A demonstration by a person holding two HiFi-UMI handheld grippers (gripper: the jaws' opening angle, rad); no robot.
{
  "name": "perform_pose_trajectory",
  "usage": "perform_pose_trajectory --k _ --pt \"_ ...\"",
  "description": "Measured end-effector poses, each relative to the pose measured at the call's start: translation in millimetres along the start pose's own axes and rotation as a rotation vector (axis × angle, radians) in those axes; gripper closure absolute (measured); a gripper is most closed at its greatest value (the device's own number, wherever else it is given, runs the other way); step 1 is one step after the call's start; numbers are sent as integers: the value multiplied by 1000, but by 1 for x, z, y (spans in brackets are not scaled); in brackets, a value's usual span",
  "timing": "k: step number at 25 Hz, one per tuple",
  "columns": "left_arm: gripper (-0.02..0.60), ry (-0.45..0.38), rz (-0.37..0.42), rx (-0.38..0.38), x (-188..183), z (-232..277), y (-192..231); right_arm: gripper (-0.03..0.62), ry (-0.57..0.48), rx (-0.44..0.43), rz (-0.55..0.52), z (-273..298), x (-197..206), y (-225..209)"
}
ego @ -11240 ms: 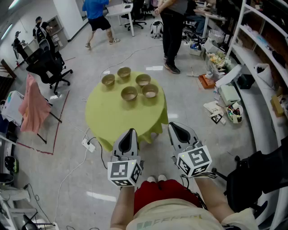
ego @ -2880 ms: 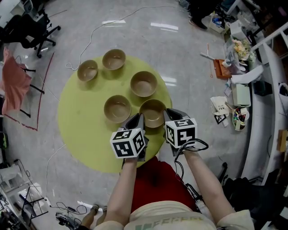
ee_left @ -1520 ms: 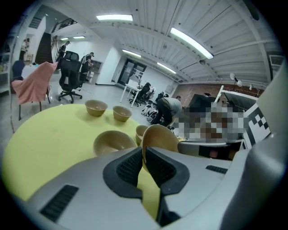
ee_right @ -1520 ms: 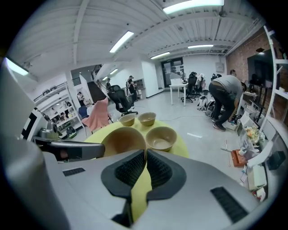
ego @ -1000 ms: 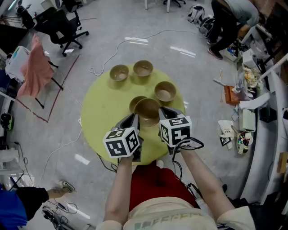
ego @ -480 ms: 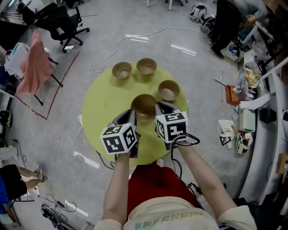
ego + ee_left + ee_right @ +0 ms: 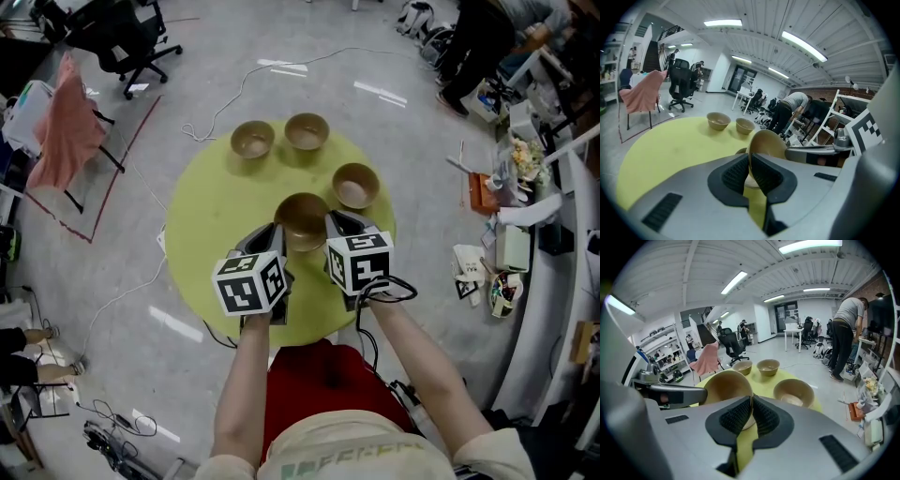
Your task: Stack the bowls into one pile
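Desk (image 7: 202,234), round and yellow-green, carries far-left bowl (image 7: 252,140), far-edge bowl (image 7: 307,131) and right-edge bowl (image 7: 355,185), all upright and apart. Centre bowl (image 7: 302,217) sits near the desk middle over a lower bowl (image 7: 739,151), of which only a rim sliver shows. Left gripper (image 7: 272,232) jaws are clenched on its left rim, right gripper (image 7: 336,223) jaws on its right rim.

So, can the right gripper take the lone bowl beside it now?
Probably not yet: the right gripper is shut on the held bowl. The way to the lone bowl looks free.
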State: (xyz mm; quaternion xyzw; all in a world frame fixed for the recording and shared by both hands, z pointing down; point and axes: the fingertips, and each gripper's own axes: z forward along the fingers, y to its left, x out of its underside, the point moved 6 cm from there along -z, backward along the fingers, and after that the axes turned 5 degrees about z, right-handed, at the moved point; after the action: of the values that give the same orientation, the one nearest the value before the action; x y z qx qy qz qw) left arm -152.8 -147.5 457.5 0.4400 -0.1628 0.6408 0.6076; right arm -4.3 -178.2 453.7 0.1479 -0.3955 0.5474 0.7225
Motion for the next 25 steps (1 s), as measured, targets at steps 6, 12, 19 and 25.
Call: perform_pose_trajectory --k 6,12,19,25 --pt "545 24 3 0 1 13 2 556 17 6 15 10 2 -8" --pt "546 59 -3 -8 0 43 16 555 52 17 20 42 2 -19" --pt "546 75 6 -25 3 41 6 554 63 25 11 35 6 -24" --pt "546 91 -1 -39 8 42 10 554 88 31 8 43 13 -22"
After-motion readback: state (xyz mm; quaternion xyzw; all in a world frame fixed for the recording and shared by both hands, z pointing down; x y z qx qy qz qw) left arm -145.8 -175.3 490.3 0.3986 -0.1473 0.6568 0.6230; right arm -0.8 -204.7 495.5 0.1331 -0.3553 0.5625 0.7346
